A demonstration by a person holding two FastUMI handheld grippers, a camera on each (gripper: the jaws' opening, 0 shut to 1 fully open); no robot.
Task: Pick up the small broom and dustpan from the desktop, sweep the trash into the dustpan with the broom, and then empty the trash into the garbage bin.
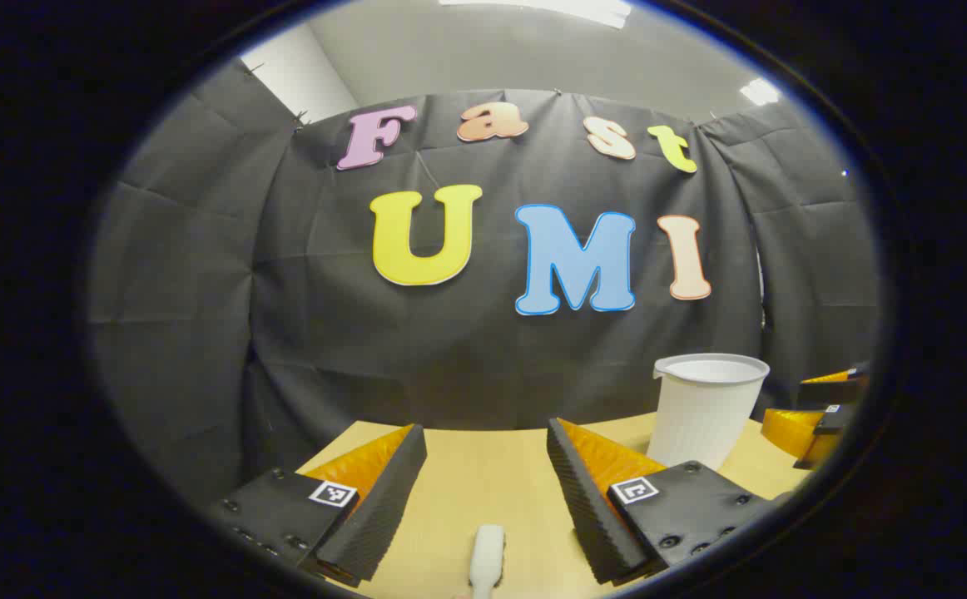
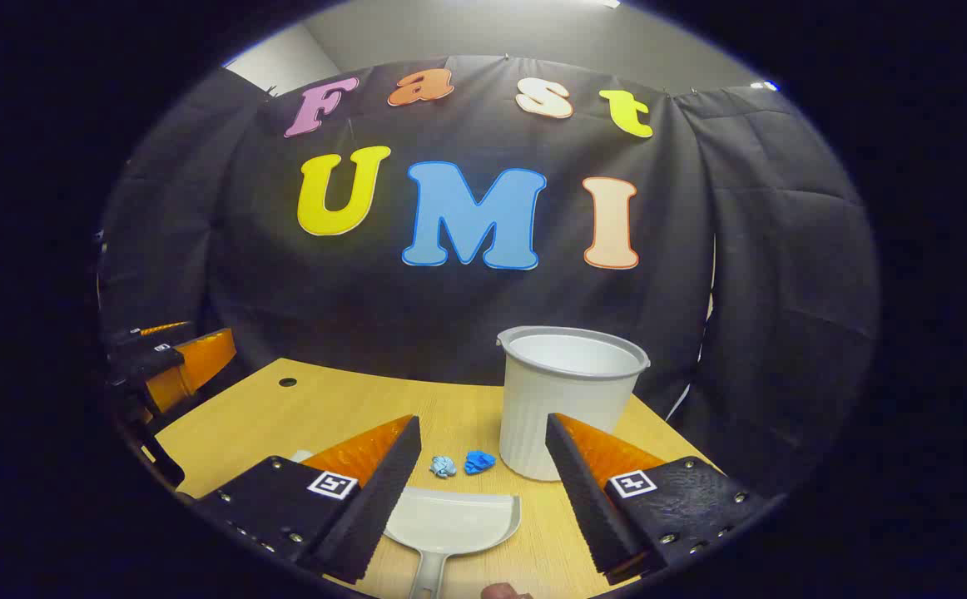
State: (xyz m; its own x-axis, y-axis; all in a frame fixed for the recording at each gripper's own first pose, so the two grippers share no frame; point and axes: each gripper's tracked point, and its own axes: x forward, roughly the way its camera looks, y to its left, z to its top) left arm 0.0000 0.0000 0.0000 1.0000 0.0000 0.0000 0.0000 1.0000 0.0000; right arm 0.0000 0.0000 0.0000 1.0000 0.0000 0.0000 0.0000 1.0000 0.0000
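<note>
Left gripper [image 1: 486, 466]: jaws spread wide, level over the desk.
Right gripper [image 2: 483, 462]: jaws spread wide, level, left gripper at its 9 o'clock.

Your left gripper [image 1: 483, 474], square coded marker tags on both fingers, your right gripper [image 2: 483, 466], same tags, no readable text.

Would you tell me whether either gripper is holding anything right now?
Nothing is held. The left gripper stands open over the broom handle; the right gripper stands open over the dustpan.
</note>
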